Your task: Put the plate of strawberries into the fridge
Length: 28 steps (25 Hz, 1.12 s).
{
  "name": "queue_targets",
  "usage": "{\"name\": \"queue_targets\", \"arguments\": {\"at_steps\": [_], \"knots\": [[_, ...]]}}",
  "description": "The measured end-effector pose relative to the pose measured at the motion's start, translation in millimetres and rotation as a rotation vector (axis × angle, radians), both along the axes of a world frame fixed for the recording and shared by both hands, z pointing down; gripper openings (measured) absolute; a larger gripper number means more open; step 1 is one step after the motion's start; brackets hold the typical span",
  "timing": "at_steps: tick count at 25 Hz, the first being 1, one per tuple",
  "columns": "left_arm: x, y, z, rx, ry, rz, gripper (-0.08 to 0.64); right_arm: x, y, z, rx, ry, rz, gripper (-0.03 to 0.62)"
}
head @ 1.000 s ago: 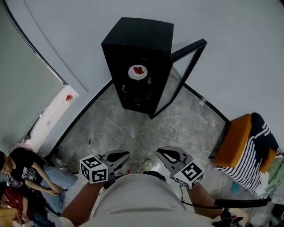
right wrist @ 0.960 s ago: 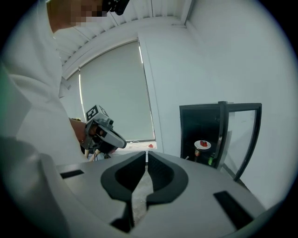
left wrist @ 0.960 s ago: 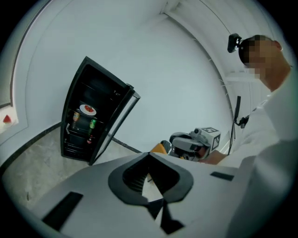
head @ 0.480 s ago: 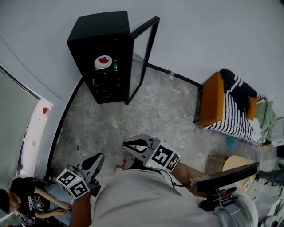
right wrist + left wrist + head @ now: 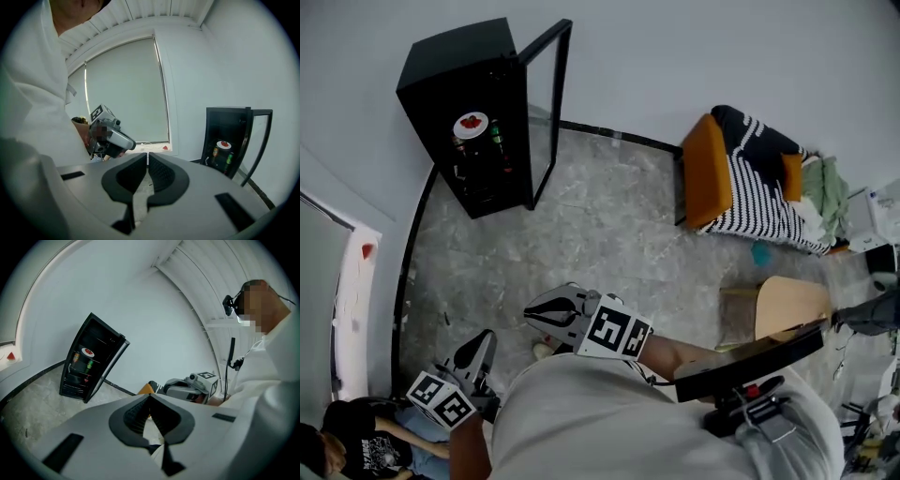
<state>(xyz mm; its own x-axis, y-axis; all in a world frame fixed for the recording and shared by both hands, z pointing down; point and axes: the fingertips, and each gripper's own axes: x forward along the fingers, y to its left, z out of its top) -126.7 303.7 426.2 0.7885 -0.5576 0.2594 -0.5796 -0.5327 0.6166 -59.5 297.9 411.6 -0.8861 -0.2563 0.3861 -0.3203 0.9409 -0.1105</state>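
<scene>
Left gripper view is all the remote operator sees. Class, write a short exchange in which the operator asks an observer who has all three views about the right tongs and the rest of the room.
Operator: Are the right tongs holding anything?
Observer: No. The right tongs are shut, with nothing between them.
Operator: What stands to the right of the fridge? I only catch a sliver of orange.
Observer: An orange chair stands against the same wall, with a black-and-white striped cloth draped over it.
</scene>
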Motion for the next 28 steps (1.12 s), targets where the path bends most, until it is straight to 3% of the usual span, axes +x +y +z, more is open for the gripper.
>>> {"name": "queue_targets", "arguments": {"at_steps": [15, 28], "knots": [[-10.9, 17.6, 13.6, -0.013, 0.014, -0.005, 0.012, -5.5, 20.0, 1.2, 0.021, 0.021, 0.006, 0.021], [30.0, -63.8, 25.1, -0.018, -0.007, 0.039, 0.012, 38.6, -53.0, 9.0, 0.017, 0.023, 0.046, 0.02]]}}
